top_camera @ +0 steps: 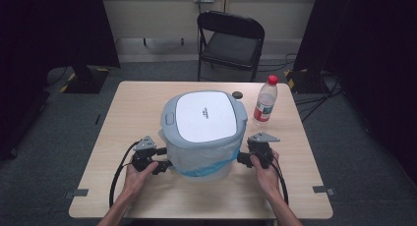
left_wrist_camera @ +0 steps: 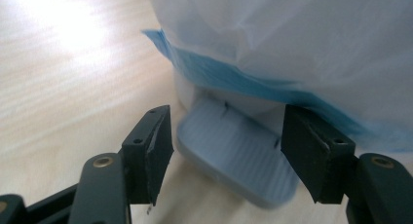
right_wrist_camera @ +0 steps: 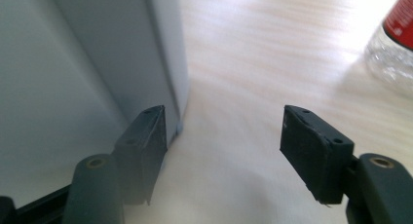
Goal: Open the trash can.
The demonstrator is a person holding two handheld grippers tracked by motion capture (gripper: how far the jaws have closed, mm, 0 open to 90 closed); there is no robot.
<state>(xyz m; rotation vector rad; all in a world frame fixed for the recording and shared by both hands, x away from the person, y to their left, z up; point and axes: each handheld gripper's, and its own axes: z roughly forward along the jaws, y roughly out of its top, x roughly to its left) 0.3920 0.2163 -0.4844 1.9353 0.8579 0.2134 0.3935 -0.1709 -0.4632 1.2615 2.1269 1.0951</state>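
Observation:
A grey pedal bin (top_camera: pixel 204 132) with a white lid (top_camera: pixel 205 115) stands mid-table, lined with a white and blue bag (top_camera: pixel 209 163) that hangs over its rim. My left gripper (top_camera: pixel 164 163) sits at the bin's lower left, open; in the left gripper view its jaws straddle the grey foot pedal (left_wrist_camera: pixel 238 158) without touching it. My right gripper (top_camera: pixel 244 158) is at the bin's right side, open. In the right gripper view one finger (right_wrist_camera: pixel 146 139) lies close against the bin's grey wall (right_wrist_camera: pixel 97 63). Bare table shows between the jaws.
A plastic water bottle (top_camera: pixel 265 100) with a red cap stands right of the bin, also in the right gripper view as the bottle (right_wrist_camera: pixel 394 44). A small black disc (top_camera: pixel 238 94) lies behind the bin. A black folding chair (top_camera: pixel 230 42) stands beyond the table (top_camera: pixel 128 103).

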